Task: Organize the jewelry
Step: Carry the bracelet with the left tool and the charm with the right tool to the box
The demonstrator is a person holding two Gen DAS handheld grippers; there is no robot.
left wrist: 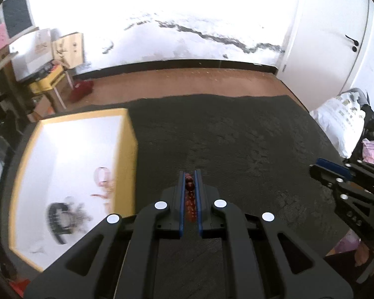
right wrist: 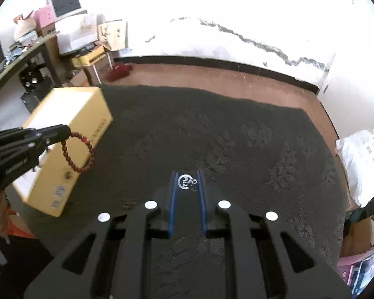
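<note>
Left gripper (left wrist: 190, 186) pinches red bead bracelet (right wrist: 78, 149) w/ loop dangling; may snag yellow box (left wrist: 126, 149) rim at 9 o'clock (right gripper (right wrist: 188, 182) spread around silver ring (right wrist: 184, 181)).

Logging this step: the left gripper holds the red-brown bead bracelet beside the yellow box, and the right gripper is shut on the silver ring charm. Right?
Not quite. The right gripper is open: in the right wrist view its fingers stand apart around the silver ring charm on the dark carpet. The left gripper does hold the red-brown bead bracelet beside the yellow box.

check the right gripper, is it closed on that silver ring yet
No, the right gripper is open, its fingers on either side of the silver ring, which lies on the dark mat.
</note>
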